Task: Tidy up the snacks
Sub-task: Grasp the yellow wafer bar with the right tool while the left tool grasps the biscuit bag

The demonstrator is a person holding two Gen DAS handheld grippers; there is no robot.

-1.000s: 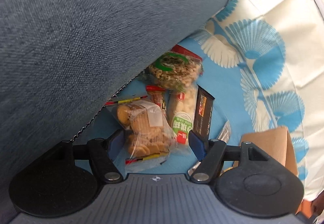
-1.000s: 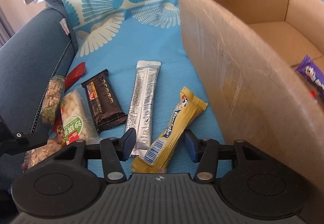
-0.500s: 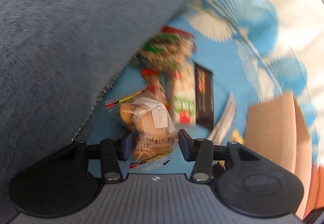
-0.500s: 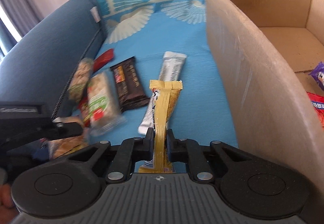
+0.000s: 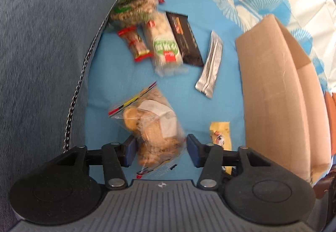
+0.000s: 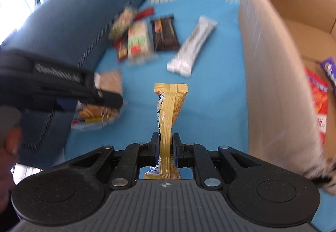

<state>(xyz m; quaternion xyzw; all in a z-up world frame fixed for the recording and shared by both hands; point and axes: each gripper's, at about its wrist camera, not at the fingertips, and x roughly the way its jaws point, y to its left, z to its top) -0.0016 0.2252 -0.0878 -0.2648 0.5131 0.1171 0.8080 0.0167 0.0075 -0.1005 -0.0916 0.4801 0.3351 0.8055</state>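
Note:
A clear zip bag of cookies (image 5: 155,127) sits between the pads of my left gripper (image 5: 160,150), which grips it just above the blue cloth; the jaws are opening. From the right wrist view the same bag (image 6: 98,110) shows under the left gripper (image 6: 88,93). My right gripper (image 6: 167,146) is shut on a yellow snack bar (image 6: 170,106), held on edge above the cloth; the bar (image 5: 220,133) also shows beside the left gripper. A cardboard box (image 6: 273,64) stands to the right with red and purple packs inside.
Several snacks lie in a row on the cloth: a granola pack (image 5: 134,7), a small red bar (image 5: 136,43), a white-green pack (image 5: 166,47), a dark brown bar (image 5: 184,39), a silver sachet (image 5: 210,68). A blue sofa cushion (image 5: 52,43) rises at the left.
My right gripper shut on the yellow bar and lifted it off the cloth. My left gripper closed around the cookie bag and carried it away from the other snacks, rolling as it went.

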